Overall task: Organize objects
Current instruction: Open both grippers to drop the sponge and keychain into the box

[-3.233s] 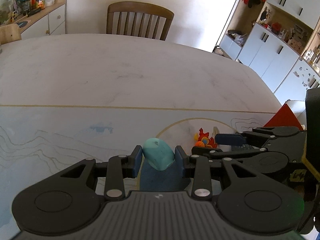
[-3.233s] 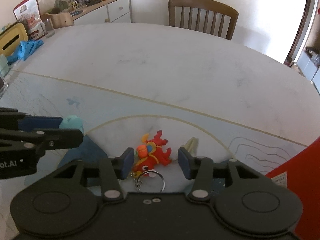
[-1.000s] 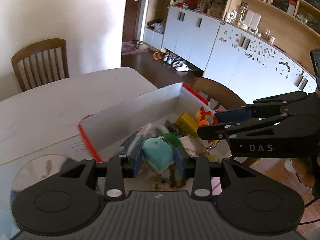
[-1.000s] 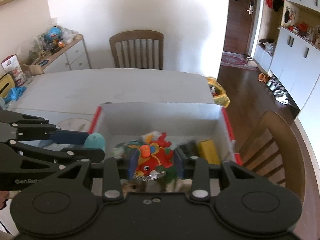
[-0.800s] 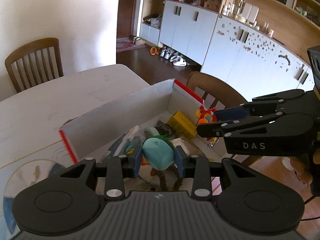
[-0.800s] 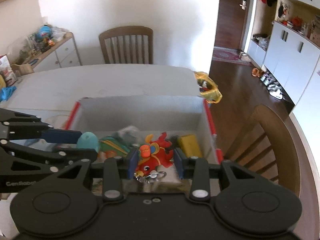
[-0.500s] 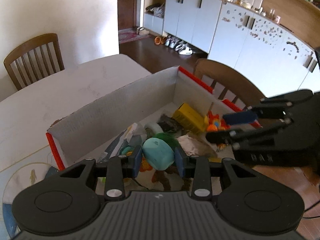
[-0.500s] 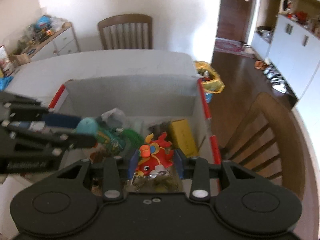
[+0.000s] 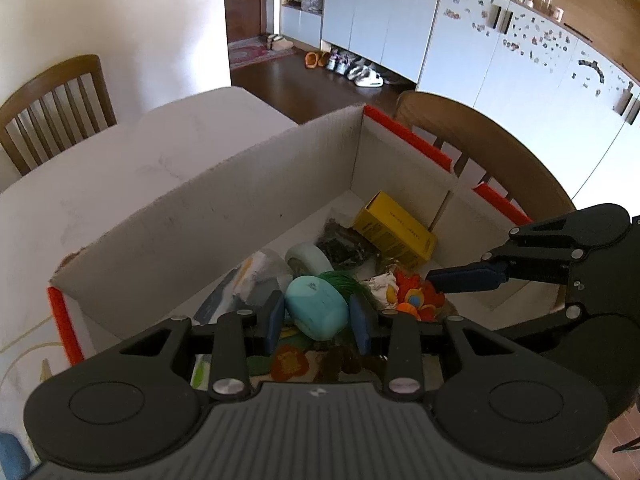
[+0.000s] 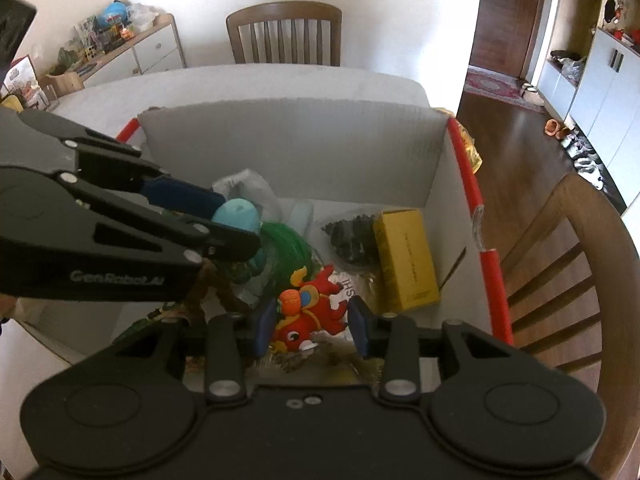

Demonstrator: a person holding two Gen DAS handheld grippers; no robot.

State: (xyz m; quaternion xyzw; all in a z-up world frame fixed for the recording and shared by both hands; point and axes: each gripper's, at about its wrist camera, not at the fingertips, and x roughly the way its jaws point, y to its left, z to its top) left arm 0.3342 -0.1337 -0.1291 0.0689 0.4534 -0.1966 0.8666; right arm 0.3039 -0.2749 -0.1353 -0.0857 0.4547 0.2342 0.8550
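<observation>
Setting: sunlit dining room, white worktop (image 10: 248,84) in the upper middle of the right wrist view, a wooden chair (image 10: 284,32) behind it and white cabinets (image 9: 500,40) across the upper right of the left wrist view.

Box: open cardboard box (image 9: 208,208) with red edging fills the centre of both views; it already holds a jumble that includes a yellow carton (image 10: 404,256), a green tuft (image 10: 288,244) and a dark bagged item (image 10: 352,236).

Left claw: left claw (image 9: 316,316), at lower centre of its own view, is partly closed, its blue pads pressed on either side of a teal rounded toy (image 9: 316,306) held over the box's contents.

Right claw: right claw (image 10: 312,324), at lower centre of its own view, is likewise partly closed, gripping a red dragon-like keychain toy (image 10: 308,312), also over the inside of the box.

Progress: judging by the full box, much of the sorting looks done; both toys are carried over the box but neither is let go, so the drop of these two remains. Whether more things wait on the worktop cannot be told.

Writing: "GenRobot.AI" reads in pale letters on the left claw's arm at middle left of the right wrist view; print on the yellow carton is too small to read; the letters "HS" show on a white wrapper beside the red toy.
</observation>
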